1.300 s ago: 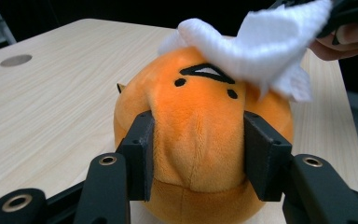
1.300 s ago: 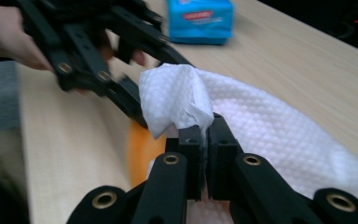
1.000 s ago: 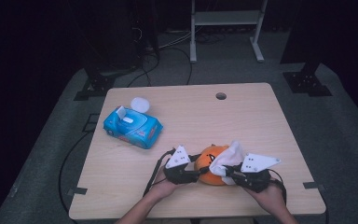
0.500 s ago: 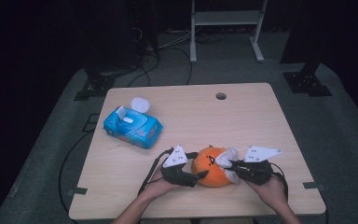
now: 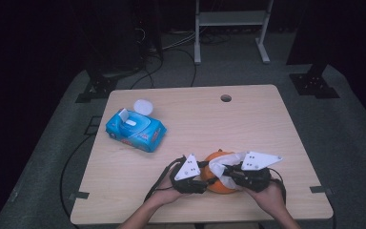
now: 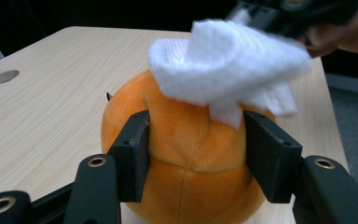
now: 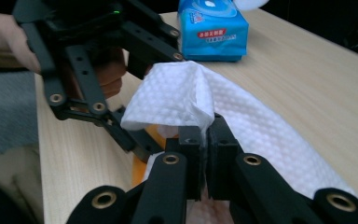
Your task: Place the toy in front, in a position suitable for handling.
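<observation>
— What do you see from the high view?

— A pale wooden table (image 5: 267, 124) on grey carpet, with a dark room and a white rack behind it. A blue wipe pack (image 5: 136, 130) lies at the left, with a white lid (image 5: 143, 106) just beyond it, and there is a round hole (image 5: 226, 98) near the far edge. The far half and the right side of the table are bare. My work sits close to the near edge: the orange plush ball (image 5: 214, 183) lies between my two tongs. Both my forearms come in from the bottom, hands low at the table.

— And from the left gripper view?

— My left gripper (image 6: 193, 154) lies level, its jaws set on either side of the ball (image 6: 186, 154) and pressing its flanks. They have just been closing, with the ball between them. The white wipe (image 6: 223, 65) is draped over the top of the ball. Open tabletop runs off to the left.

— The right gripper view?

— My right gripper (image 7: 204, 140) is clamped tight on a fold of the wipe (image 7: 186, 98), which spreads down over the ball. The left gripper (image 7: 98, 60) and my hand stand just beyond it, with the blue pack (image 7: 213, 30) farther off.
</observation>
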